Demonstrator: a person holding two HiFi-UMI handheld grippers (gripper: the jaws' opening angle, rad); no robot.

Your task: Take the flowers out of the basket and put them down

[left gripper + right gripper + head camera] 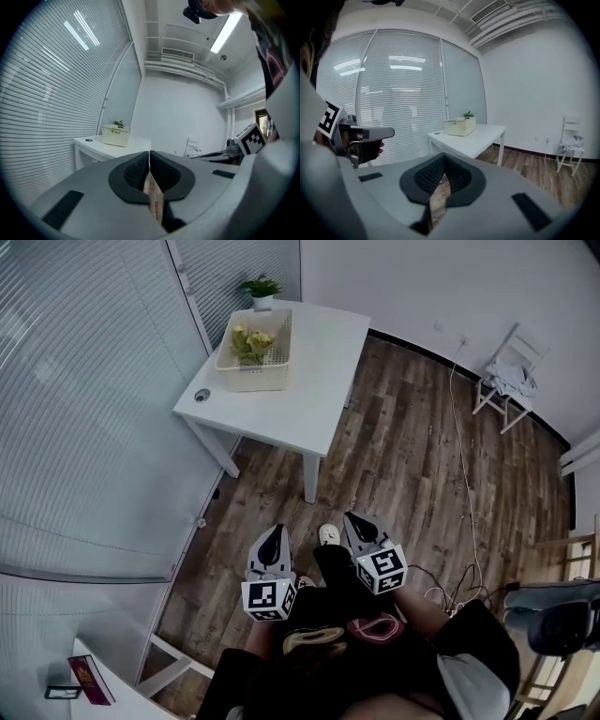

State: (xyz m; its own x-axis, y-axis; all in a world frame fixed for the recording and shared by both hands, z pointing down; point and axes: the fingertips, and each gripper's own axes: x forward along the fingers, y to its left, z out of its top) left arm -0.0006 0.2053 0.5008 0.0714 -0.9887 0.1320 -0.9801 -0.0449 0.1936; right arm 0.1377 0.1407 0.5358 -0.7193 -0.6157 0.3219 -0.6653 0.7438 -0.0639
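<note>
A white worktop (309,390) stands by the window blinds. On it sits a pale basket (255,379) with yellow flowers (251,341) inside. A small green plant (262,285) stands just behind the basket. The left gripper (272,532) and right gripper (353,519) hang over the wooden floor (403,456), well apart from the worktop.

A table (314,371) stands in the upper middle of the head view, with blinds (84,409) filling the left. On the table's upper left part sits a basket (251,379) with the flowers (249,341) in it, and a potted plant (262,287) just behind it. A chair (506,376) stands at the upper right. The left gripper (273,531) and right gripper (352,517) are side by side at lower centre, well apart from the table.
</note>
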